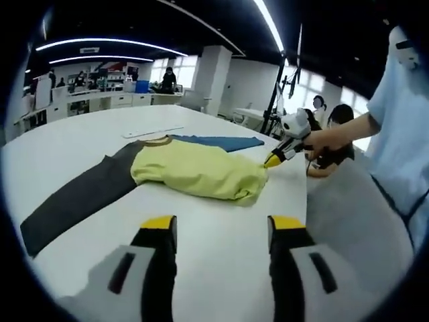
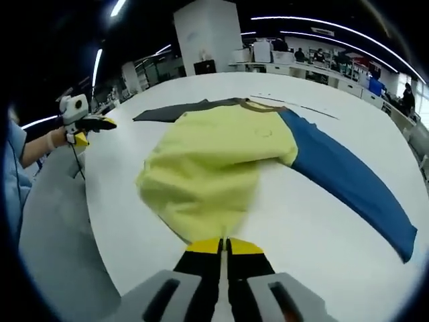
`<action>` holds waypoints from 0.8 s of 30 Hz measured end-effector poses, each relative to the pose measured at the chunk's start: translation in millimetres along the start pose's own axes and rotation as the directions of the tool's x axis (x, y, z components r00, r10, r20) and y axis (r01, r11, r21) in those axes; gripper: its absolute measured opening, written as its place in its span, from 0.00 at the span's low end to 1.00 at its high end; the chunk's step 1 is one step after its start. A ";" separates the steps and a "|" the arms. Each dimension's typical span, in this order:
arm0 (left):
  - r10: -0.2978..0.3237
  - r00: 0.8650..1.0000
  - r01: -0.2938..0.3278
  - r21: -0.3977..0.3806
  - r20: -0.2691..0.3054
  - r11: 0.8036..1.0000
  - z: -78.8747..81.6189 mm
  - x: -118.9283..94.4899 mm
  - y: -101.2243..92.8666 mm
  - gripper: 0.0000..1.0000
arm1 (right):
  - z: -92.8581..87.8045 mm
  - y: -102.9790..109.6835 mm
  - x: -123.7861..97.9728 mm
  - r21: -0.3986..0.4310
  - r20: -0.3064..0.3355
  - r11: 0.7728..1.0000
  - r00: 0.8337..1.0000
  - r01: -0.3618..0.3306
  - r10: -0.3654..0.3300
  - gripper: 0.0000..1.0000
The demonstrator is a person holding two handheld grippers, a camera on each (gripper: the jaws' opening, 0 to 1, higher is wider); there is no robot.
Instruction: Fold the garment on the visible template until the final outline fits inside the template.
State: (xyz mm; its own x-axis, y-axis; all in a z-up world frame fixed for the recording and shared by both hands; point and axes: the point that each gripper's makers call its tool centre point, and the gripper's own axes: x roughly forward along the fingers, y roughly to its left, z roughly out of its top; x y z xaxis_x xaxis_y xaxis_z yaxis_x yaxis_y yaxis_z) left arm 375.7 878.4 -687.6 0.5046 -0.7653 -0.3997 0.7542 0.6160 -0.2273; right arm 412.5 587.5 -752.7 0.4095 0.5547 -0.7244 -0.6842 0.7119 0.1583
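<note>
- Lay mid-frame on white round table [image 1: 221, 261] – soft yellow cotton shirt with grey and blue sleeves [image 1: 194, 171], hem bunched.
- Right gripper [image 2: 224, 247] pinched hem; left gripper [image 1: 221, 231] spread, empty.
- Sleeves unfolded – mostly undone.

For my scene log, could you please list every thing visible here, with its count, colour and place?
garment: one, yellow body with one dark grey sleeve and one blue sleeve, spread on the table
table: one, white, under the garment
desks with people: several, far background, too small to count
right gripper: one, yellow-tipped black fingers, shut on the garment's hem
left gripper: one, yellow-tipped black fingers, open above bare table
person's hand: one, holding the right gripper
</note>
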 end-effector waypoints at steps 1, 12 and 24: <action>0.002 1.000 -0.002 0.000 0.000 1.000 0.1 2.8 0.1 0.51 | -1.2 1.3 -1.6 0.004 0.002 1.000 1.000 -0.002 0.002 0.00; -0.006 1.000 0.006 -0.162 0.000 0.987 0.7 54.7 0.2 0.41 | -3.0 15.8 -19.0 0.005 0.039 1.000 0.999 0.008 -0.008 0.00; 0.044 0.997 -0.071 -0.481 -0.067 0.874 -21.3 114.2 15.7 0.33 | -1.0 12.6 -24.7 0.029 0.069 0.999 0.997 0.022 -0.024 0.00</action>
State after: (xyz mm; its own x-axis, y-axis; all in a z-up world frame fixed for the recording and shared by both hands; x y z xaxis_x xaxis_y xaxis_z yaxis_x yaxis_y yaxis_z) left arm 436.2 804.6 -755.7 0.5080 -0.7229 -0.4683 0.4207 0.6827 -0.5975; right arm 393.2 582.4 -733.4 0.4661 0.5658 -0.6802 -0.6572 0.7361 0.1619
